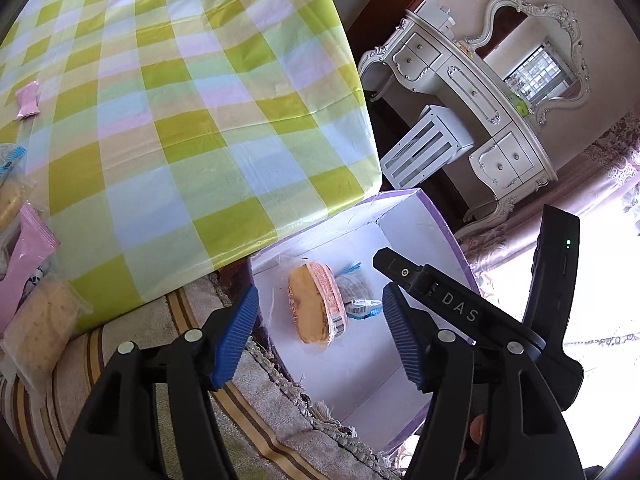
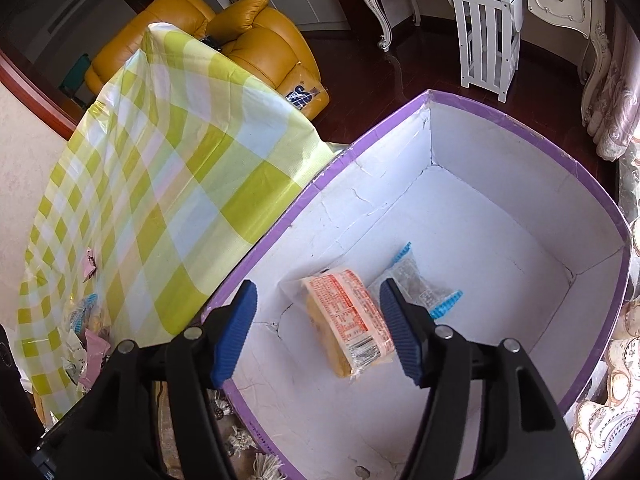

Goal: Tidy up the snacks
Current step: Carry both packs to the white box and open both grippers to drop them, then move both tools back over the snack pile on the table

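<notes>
Snacks already dropped: orange-labelled clear pack of yellow cake (image 2: 346, 326) and small clear packet with blue crimped ends (image 2: 424, 286) lie touching on the floor of the white cardboard box with purple rim (image 2: 520, 128), lower centre of both views. Left gripper (image 1: 320, 336) and right gripper (image 2: 316, 330) hover above the box, jaws standing apart, nothing between the blue pads. No earlier frame, so no call on motion.

Risks:
- Both grippers crowd the same opening; right gripper body sits just beside the left one in the left view, so they could knock together on the way out.
- Box wall is cracked; a bump on the rim could shift or tear it.

Remaining: pink and clear packets (image 1: 34, 264) at left edge on the bench with green-check plastic cloth (image 1: 192, 120). Bench edge overhangs beside the box; white slatted stool (image 2: 486, 32) and yellow leather armchair (image 2: 256, 44) stand well clear.
</notes>
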`<state>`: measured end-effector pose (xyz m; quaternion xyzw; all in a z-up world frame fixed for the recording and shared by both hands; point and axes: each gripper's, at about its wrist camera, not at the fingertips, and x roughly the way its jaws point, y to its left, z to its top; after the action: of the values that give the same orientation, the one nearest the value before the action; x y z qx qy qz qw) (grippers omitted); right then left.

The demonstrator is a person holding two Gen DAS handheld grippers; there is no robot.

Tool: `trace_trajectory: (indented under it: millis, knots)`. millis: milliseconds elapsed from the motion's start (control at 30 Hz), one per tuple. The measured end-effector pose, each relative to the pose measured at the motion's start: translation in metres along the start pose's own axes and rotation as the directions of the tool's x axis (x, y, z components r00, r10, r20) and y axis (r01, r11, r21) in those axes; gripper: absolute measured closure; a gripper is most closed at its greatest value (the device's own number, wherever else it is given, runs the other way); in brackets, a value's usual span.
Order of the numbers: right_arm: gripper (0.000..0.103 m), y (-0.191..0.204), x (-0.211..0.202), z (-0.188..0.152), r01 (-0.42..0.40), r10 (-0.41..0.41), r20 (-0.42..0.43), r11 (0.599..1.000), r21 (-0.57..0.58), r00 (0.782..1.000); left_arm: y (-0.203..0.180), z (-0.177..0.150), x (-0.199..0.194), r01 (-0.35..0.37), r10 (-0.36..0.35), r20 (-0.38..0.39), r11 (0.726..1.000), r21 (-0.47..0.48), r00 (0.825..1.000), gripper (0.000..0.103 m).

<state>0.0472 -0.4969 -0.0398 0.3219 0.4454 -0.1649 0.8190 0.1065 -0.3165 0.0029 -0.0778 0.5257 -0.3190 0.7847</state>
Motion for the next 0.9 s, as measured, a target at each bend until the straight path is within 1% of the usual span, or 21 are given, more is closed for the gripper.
trace_trajectory:
  millis: [133, 267, 367, 500, 600, 667, 700, 800, 867, 900]
  knots:
    - [0.037, 0.01, -0.004, 0.001, -0.008, 0.009, 0.011, 1.0, -0.03, 1.0, 0.004, -0.001, -0.011, -0.029, 0.03, 0.039, 0.999, -0.015, 0.999, 0.037]
    - [0.036, 0.023, -0.008, 0.0, -0.019, 0.02, 0.015, 0.998, -0.061, 1.0, 0.012, -0.003, -0.03, -0.06, 0.062, 0.103, 0.998, -0.021, 0.993, 0.028]
    - [0.033, 0.03, -0.012, -0.001, -0.022, 0.024, 0.024, 0.997, -0.077, 0.999, 0.02, -0.006, -0.049, -0.08, 0.084, 0.179, 0.996, -0.026, 0.98, 0.024]
    - [0.03, 0.044, -0.019, -0.004, -0.029, 0.034, 0.053, 0.994, -0.107, 0.998, 0.036, -0.009, -0.074, -0.115, 0.123, 0.237, 0.992, -0.048, 0.964, 0.024]
    - [0.027, 0.057, -0.026, -0.006, -0.013, 0.026, 0.085, 0.989, -0.145, 0.996, 0.053, -0.013, -0.089, -0.134, 0.151, 0.241, 0.987, -0.086, 0.959, 0.024]
    - [0.027, 0.066, -0.031, -0.008, -0.017, 0.035, 0.102, 0.985, -0.174, 0.994, 0.067, -0.017, -0.099, -0.139, 0.167, 0.248, 0.982, -0.126, 0.954, 0.024]
    - [0.027, 0.07, -0.033, -0.009, -0.031, 0.05, 0.096, 0.982, -0.185, 0.994, 0.075, -0.02, -0.104, -0.135, 0.169, 0.253, 0.98, -0.148, 0.953, 0.024]
    - [0.027, 0.087, -0.033, -0.016, -0.094, 0.106, 0.042, 0.97, -0.226, 0.993, 0.097, -0.028, -0.12, -0.151, 0.205, 0.272, 0.966, -0.208, 0.94, 0.024]
    - [0.027, 0.102, -0.033, -0.025, -0.107, 0.118, 0.023, 0.955, -0.277, 0.993, 0.112, -0.035, -0.131, -0.136, 0.205, 0.284, 0.96, -0.245, 0.937, 0.024]
    - [0.027, 0.109, -0.033, -0.03, -0.118, 0.127, 0.012, 0.949, -0.294, 0.992, 0.118, -0.038, -0.137, -0.14, 0.217, 0.291, 0.955, -0.261, 0.932, 0.025]
